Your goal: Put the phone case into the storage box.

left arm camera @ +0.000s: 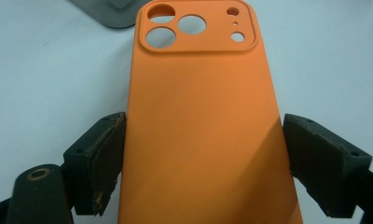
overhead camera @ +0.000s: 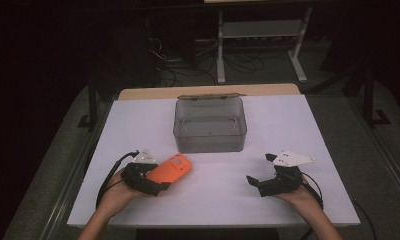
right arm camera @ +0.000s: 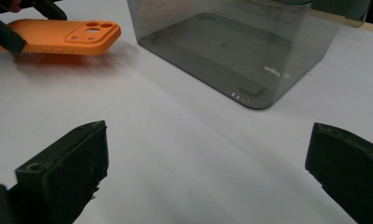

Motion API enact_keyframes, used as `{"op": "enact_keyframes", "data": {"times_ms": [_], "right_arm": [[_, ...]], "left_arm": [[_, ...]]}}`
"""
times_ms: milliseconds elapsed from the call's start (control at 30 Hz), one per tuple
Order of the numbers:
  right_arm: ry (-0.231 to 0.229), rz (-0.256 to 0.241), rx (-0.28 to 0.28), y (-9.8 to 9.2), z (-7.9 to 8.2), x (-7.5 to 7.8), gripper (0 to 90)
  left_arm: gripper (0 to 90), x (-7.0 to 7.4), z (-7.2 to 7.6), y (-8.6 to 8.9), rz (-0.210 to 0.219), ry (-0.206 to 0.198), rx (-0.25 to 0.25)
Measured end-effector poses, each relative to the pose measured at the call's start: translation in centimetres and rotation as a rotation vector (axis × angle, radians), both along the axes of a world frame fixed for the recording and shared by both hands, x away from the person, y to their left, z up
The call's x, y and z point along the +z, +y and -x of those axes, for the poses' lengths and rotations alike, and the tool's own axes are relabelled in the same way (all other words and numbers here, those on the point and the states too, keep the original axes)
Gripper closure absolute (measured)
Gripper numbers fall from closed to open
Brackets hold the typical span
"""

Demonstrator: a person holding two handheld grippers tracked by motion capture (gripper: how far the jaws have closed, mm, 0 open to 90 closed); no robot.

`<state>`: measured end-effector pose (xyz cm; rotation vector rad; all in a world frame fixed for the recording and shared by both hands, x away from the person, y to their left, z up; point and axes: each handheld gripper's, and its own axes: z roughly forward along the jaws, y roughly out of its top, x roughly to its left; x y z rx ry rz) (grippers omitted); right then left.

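An orange phone case (overhead camera: 171, 169), camera cut-outs facing up, sits between the jaws of my left gripper (overhead camera: 157, 179) at the table's front left. In the left gripper view both jaws press the long edges of the case (left arm camera: 198, 121), so the left gripper (left arm camera: 205, 144) is shut on it. From the right gripper view the case (right arm camera: 68, 33) hangs slightly above the table, with a shadow under it. My right gripper (overhead camera: 259, 168) rests at the front right, open and holding nothing; its jaws stand wide apart in its own view (right arm camera: 208, 163).
A clear grey plastic box (overhead camera: 210, 125) with its lid folded back stands mid-table beyond both grippers, and it looks empty (right arm camera: 231, 51). The white table top (overhead camera: 288, 120) lies bare around it. Table legs and cables are on the dark floor behind.
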<state>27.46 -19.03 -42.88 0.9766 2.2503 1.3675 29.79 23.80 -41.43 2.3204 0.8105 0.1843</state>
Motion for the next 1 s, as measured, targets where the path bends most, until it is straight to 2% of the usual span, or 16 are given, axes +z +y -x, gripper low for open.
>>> {"op": "enact_keyframes", "data": {"times_ms": [167,500,1000], "right_arm": [[-0.001,-0.004,-0.003,-0.1,0.0,0.0,0.0],[0.002,0.000,-0.004,0.0,-0.1,0.0,0.0],[0.001,-0.001,-0.004,0.0,-0.1,0.0,0.0]], "left_arm": [[16.3,-0.1,-0.3,0.2,0.013,0.010,-0.024],[16.3,0.6,-0.9,0.2,0.035,-0.009,-0.078],[16.4,1.7,-1.4,-1.5,0.051,-0.017,-0.168]]}}
